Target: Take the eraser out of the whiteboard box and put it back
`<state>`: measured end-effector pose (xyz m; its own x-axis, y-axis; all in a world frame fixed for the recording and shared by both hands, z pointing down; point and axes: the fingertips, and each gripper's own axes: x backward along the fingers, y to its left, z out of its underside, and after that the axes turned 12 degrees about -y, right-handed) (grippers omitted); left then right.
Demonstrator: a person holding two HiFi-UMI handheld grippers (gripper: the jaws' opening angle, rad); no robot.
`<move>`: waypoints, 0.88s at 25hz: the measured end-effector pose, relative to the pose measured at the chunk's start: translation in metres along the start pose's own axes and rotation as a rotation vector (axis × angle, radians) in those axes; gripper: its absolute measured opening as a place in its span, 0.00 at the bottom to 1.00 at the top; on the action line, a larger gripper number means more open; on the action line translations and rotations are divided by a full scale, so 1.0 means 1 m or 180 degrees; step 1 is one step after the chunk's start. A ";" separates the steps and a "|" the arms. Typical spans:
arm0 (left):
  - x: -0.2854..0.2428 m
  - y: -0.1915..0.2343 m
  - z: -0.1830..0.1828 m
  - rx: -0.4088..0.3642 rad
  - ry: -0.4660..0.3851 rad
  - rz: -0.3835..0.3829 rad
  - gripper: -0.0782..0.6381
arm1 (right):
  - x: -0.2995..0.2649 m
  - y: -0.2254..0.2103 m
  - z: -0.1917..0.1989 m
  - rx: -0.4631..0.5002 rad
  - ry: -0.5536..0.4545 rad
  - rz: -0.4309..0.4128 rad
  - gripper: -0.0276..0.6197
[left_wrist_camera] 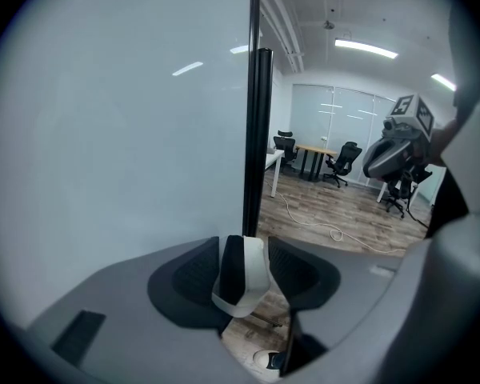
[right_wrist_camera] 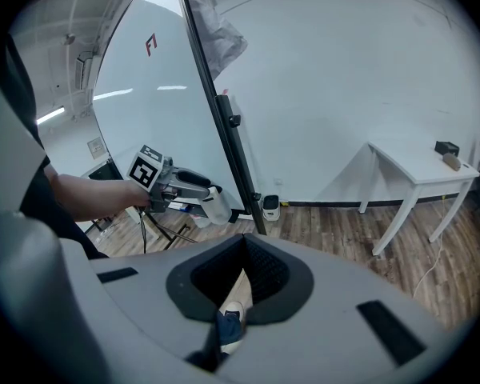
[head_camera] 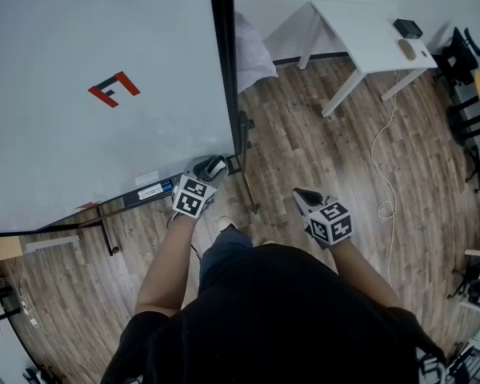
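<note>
Left gripper (head_camera: 212,167) clamps a rounded white-and-black eraser (left_wrist_camera: 246,278); right gripper (right_wrist_camera: 242,254) sits closed, empty.

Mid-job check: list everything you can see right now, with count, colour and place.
whiteboard: one, white with a red mark, left, black frame
box: one, dark, along the whiteboard's lower edge
eraser: one, white and black, between the left tool's jaws
table: one, white, upper right by the wall
small items: two, one black, one tan, on the table's right end
cable: one, white, on the floor at right
chairs: black, right edge, count unclear
floor: brown wood
left tool: grey, shut on the eraser, by the whiteboard's lower corner
right tool: grey, shut, empty, over the floor
person: black top, bottom centre
</note>
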<state>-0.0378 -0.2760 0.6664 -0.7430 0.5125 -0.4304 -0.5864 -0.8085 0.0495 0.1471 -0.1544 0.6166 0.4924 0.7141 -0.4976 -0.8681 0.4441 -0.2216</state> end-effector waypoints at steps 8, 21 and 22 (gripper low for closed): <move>0.018 -0.003 -0.022 -0.0038 -0.0157 -0.0115 0.37 | 0.006 0.003 -0.009 0.0075 -0.0059 -0.0056 0.04; 0.063 -0.017 -0.036 -0.0049 -0.0276 -0.0318 0.37 | 0.020 0.007 -0.032 0.0266 -0.0224 -0.0124 0.04; 0.068 -0.019 -0.037 -0.0041 -0.0291 -0.0338 0.37 | 0.022 0.008 -0.033 0.0275 -0.0234 -0.0129 0.03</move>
<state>-0.0652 -0.2371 0.6027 -0.7037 0.6191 -0.3487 -0.6594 -0.7517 -0.0038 0.1490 -0.1530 0.5767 0.5329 0.7310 -0.4262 -0.8404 0.5161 -0.1655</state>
